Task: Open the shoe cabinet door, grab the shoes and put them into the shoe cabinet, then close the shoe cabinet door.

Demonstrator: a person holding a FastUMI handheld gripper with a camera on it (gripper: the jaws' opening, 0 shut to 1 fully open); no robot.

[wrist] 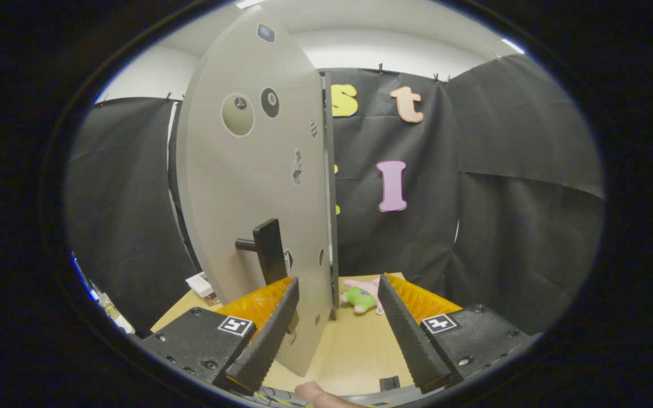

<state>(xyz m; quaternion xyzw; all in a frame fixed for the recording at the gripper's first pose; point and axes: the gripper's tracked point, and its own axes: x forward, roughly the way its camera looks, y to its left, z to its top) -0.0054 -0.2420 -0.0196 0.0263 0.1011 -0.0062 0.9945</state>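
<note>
Gripper (338, 294) fingers stand wide apart, holding nothing; the grey cabinet door (253, 187), swung open with its dark handle (267, 249), has its edge between them.

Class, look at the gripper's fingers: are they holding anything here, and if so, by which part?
Nothing is held. The gripper is open; the free edge of the grey cabinet door stands between its fingers, but they do not press on it. The black handle is untouched.

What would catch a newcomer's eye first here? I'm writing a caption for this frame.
The tall grey cabinet door swung edge-on just ahead of the open gripper, its dark handle beside one finger. Beyond the fingers, a pink-and-green plush toy lies on the wooden table.
</note>
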